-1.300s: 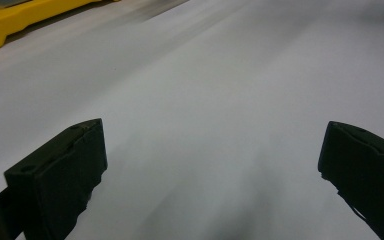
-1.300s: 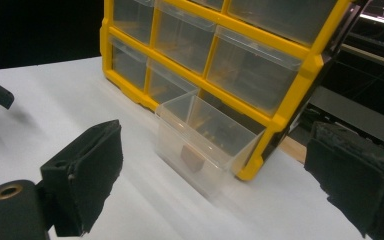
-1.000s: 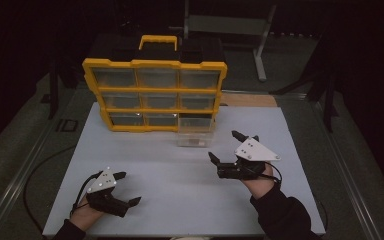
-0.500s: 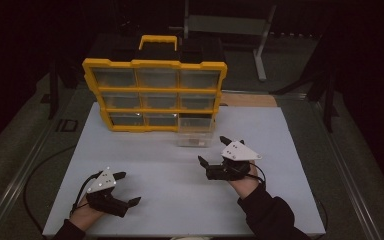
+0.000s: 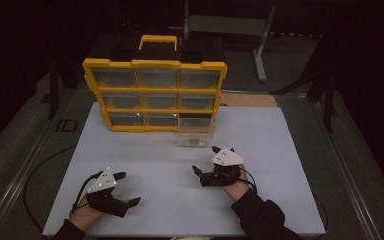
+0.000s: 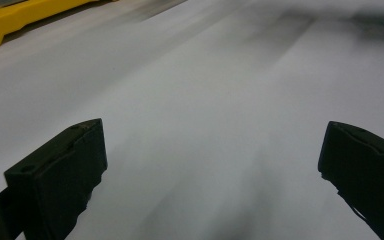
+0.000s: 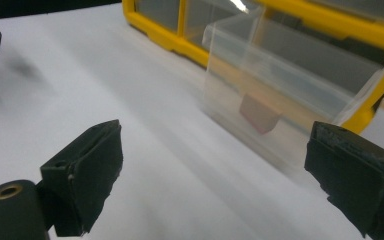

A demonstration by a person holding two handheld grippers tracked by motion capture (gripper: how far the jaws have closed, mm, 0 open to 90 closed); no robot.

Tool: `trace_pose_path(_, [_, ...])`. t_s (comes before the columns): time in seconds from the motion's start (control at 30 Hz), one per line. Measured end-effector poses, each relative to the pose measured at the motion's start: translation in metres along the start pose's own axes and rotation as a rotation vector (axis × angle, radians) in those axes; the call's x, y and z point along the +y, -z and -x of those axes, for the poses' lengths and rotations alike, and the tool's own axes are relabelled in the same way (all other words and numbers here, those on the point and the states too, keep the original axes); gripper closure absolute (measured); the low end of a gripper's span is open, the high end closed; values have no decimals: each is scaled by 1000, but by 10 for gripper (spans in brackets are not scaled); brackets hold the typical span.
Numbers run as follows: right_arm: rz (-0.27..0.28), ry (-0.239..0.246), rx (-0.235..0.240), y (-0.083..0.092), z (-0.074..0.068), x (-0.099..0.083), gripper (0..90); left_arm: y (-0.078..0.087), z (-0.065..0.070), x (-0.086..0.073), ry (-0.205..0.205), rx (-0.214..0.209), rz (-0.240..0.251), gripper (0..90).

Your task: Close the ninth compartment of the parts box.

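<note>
A yellow drawer cabinet [image 5: 155, 95] with clear drawers stands at the back of the white table top [image 5: 280, 150]. Its bottom right drawer [image 5: 196, 135] is pulled out and holds a small reddish piece [image 7: 259, 114]. My right gripper [image 5: 214, 160] stands open just in front of that drawer, with nothing between its jaws; in the right gripper view [image 7: 220, 175] the clear drawer [image 7: 285, 95] lies close ahead. My left gripper [image 5: 127, 189] rests open near the front left of the table, also empty. The left gripper view [image 6: 210, 165] has bare white table between the jaws.
The cabinet [image 6: 15, 17] shows as a yellow edge far off in the left gripper view. A wooden board [image 5: 247, 100] lies behind the table at the right. Dark floor and a metal stand [image 5: 260, 45] surround the table. Cables trail from both grippers.
My right gripper has moved left and a little toward the front, ending before the pulled-out drawer. The left gripper has stayed put.
</note>
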State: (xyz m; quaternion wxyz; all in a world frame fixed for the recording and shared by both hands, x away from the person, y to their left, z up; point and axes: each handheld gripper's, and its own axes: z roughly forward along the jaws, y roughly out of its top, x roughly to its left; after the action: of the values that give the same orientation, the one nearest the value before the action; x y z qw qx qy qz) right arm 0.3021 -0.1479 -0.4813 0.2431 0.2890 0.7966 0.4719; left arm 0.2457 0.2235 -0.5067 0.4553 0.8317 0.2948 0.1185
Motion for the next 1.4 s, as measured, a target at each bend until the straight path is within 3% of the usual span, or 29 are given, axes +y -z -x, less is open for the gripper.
trace_pose_path(0.1, [-20, -3, -25, -6, -4, -4, 86, 0, 0, 0, 3, 1, 1, 0])
trace_pose_path(0.17, [-43, 20, -56, -10, -7, -6, 85, 0, 0, 0, 3, -2, 2, 0])
trace_pose_path(0.3, [-60, 5, -38, -14, -8, -10, 86, 0, 0, 0, 3, -2, 1, 0])
trace_pose_path(0.6, [-87, -18, -46, -20, -7, -14, 95, 0, 0, 0, 4, -1, 3, 1])
trace_pose_path(0.63, [-83, -24, -53, -21, -7, -14, 136, 0, 0, 0, 3, -1, 3, 0])
trace_pose_path(0.8, [-78, -46, -69, -20, -6, -14, 179, 0, 0, 0, 3, -3, 2, 0])
trace_pose_path(0.87, [-80, -50, -69, -20, -5, -14, 273, 0, 0, 0, 2, -2, 0, 1])
trace_pose_path(0.93, [-73, -54, -74, -20, -5, -14, 279, 0, 0, 0, 2, -3, 0, 0])
trace_pose_path(1.0, [-71, -58, -84, -19, -5, -13, 356, 0, -1, -1, 4, 0, -1, 0])
trace_pose_path(1.4, [-123, -62, -131, -22, -3, -14, 597, 0, 0, 0, 1, 0, 0, 0])
